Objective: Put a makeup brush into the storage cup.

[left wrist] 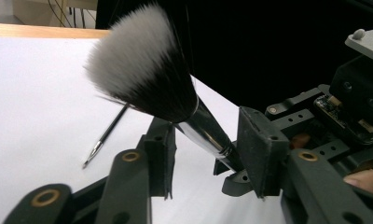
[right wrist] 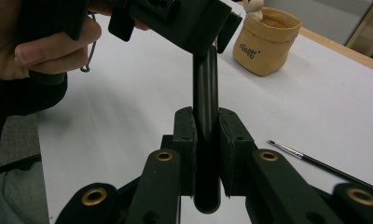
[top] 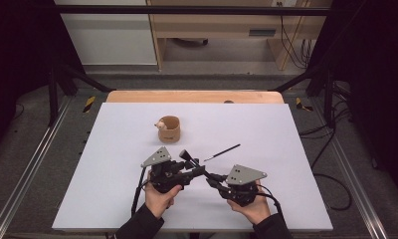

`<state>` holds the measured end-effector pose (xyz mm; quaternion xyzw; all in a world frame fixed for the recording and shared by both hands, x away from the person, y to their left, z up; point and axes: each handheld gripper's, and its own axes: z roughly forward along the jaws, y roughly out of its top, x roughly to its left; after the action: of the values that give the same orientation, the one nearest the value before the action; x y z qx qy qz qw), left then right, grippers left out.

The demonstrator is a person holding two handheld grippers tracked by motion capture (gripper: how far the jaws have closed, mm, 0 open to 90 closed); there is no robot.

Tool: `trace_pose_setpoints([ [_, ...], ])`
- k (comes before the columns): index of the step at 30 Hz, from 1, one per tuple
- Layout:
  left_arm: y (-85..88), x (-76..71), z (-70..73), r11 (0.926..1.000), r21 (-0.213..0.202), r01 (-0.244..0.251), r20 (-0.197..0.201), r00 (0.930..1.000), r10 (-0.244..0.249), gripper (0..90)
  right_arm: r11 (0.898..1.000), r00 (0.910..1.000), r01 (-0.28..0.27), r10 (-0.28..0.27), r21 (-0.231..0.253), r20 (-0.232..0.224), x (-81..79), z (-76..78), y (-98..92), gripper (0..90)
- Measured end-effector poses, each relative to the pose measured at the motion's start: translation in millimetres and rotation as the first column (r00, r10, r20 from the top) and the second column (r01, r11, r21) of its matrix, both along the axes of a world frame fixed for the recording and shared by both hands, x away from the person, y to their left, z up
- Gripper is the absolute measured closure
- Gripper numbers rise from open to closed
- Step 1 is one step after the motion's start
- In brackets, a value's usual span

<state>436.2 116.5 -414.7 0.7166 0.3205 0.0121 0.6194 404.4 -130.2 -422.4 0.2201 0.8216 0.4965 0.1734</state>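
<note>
Black-handled makeup brush (left wrist: 147,74) is hanging mid-air above the worktop (top: 112,149) because you're clamping its handle in the right gripper (right wrist: 206,140) while the left gripper's (left wrist: 205,149) half-open jaws are straddling the ferrule for a handover.

Two hands come in over the near edge of the white tabletop (top: 112,149), each with a gripper. The left gripper (top: 196,172) and right gripper (top: 212,180) meet on a brush (top: 192,162) whose head tilts up toward the far edge. A thin brush (top: 222,152) lies just beyond. A tan pot (top: 169,128) stands near the centre.
</note>
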Motion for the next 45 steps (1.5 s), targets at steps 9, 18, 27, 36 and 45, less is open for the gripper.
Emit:
trace_pose_setpoints([
  [9, 1.8, -0.6, 0.7, 0.9998, -0.022, 0.000, -0.013, 0.9999, 0.000, 64.0, 1.000, 1.0000, -0.004, 0.004, 0.002, 0.001, 0.0, -0.6, 0.3, 78.9],
  [18, 1.8, -1.6, 1.4, 0.9993, -0.037, 0.011, -0.020, 0.9997, -0.011, 68.0, 1.000, 1.0000, -0.006, 0.006, -0.001, -0.001, 0.4, -1.9, 1.5, 78.8],
  [27, 0.2, -5.1, 3.8, 0.9987, -0.046, 0.022, -0.011, 0.9997, -0.023, 71.9, 1.000, 1.0000, -0.009, 0.009, -0.001, 0.001, 0.3, -2.3, 2.6, 78.8],
  [36, -1.9, -8.2, 5.1, 0.9979, -0.050, 0.040, -0.002, 0.9992, -0.040, 75.6, 1.000, 0.9999, -0.013, 0.013, -0.007, 0.002, 0.1, -3.4, 4.1, 78.7],
  [45, -3.0, -10.2, 6.3, 0.9982, -0.041, 0.044, 0.012, 0.9990, -0.044, 76.4, 1.000, 0.9998, -0.019, 0.019, -0.006, -0.002, 0.2, -4.1, 5.1, 78.5],
])
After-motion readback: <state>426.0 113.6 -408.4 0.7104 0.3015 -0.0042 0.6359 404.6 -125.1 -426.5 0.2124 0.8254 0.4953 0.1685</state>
